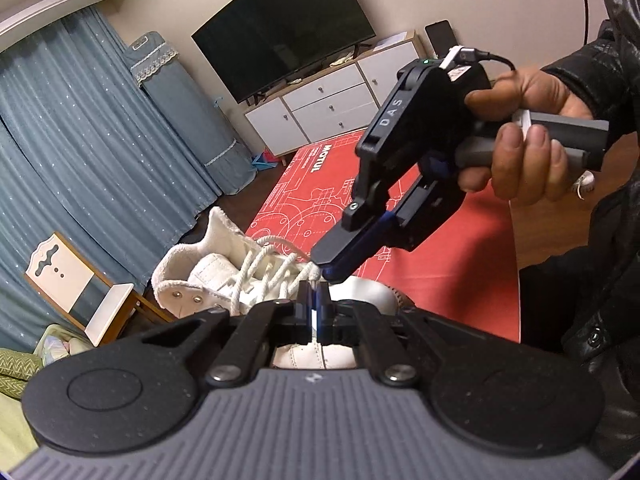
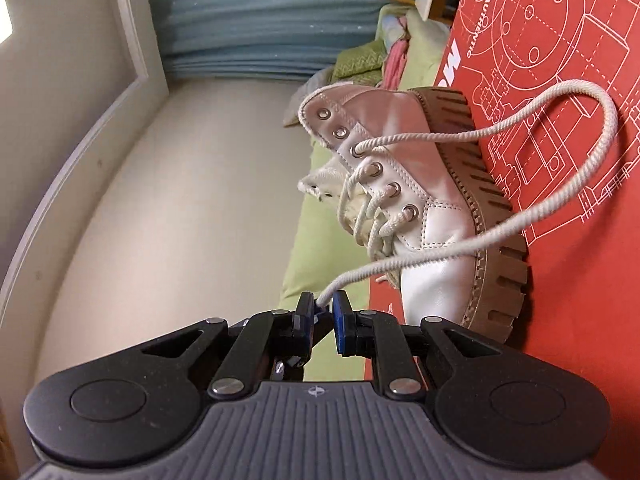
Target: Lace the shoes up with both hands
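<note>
Left wrist view: the left gripper [image 1: 314, 300] has its jaws pressed together, and a pale sliver of lace [image 1: 313, 317] shows pinched between the pads. Directly beyond it sits the white shoe [image 1: 224, 276], a high-top with metal eyelets, resting on a red mat [image 1: 440, 248] printed with white technical line drawings. The laces cross over the tongue in several rows. The right gripper [image 1: 332, 266] enters from the upper right, tilted down, its tips just above the left gripper's and close to the lacing. A bare hand [image 1: 520, 140] in a dark sleeve grasps its handle. Behind stand a television [image 1: 280, 28], a white drawer cabinet [image 1: 332, 96], blue curtains [image 1: 80, 120] and a wooden chair [image 1: 80, 288].

Right wrist view: the picture is rolled sideways, so the red mat [image 2: 560, 160] appears along the right edge. The right gripper [image 2: 322, 316] has its jaws parted with a clear gap. The free end of the lace [image 2: 500, 228] runs into that gap; the pads do not press on it. The lace sweeps out in a wide loop over the mat and returns to the third eyelet from the top of the shoe [image 2: 420, 200]. The two uppermost eyelets are unlaced. The brown lugged sole [image 2: 492, 216] lies against the mat. Green bedding [image 2: 320, 208] lies beyond the shoe.
</note>
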`<state>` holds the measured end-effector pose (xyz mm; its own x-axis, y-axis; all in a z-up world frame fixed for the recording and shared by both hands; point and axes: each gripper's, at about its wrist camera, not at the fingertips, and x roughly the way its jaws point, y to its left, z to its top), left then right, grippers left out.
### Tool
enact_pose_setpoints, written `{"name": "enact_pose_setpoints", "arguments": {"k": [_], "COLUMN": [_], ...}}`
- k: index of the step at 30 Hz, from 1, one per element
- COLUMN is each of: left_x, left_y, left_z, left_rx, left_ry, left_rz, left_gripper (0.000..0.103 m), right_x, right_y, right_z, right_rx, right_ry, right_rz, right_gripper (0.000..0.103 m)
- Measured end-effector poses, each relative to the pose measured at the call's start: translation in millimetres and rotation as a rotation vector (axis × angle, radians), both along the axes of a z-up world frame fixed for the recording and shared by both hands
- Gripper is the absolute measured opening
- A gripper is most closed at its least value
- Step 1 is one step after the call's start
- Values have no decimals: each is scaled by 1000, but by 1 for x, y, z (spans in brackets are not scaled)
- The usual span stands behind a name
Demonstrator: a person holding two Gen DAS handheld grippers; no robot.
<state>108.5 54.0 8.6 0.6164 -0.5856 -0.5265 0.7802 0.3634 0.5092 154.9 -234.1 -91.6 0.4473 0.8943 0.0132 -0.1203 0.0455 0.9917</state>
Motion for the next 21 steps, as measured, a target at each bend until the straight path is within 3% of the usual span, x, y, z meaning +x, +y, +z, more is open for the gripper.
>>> {"name": "enact_pose_setpoints", "arguments": {"k": [14, 21], "left_x": [-6, -6], "left_y": [2, 1], "left_z": [1, 2], "left_rx": [5, 8], "left_ry": [8, 3], "left_rz": [-18, -1], "left_gripper": [1, 1], "right_x": [8, 8], "right_y": [7, 10], "right_z": [-12, -11], "right_rx": [17, 1], "right_ry": [70, 50], "right_rz": [-3, 3], "right_gripper": [16, 3]}}
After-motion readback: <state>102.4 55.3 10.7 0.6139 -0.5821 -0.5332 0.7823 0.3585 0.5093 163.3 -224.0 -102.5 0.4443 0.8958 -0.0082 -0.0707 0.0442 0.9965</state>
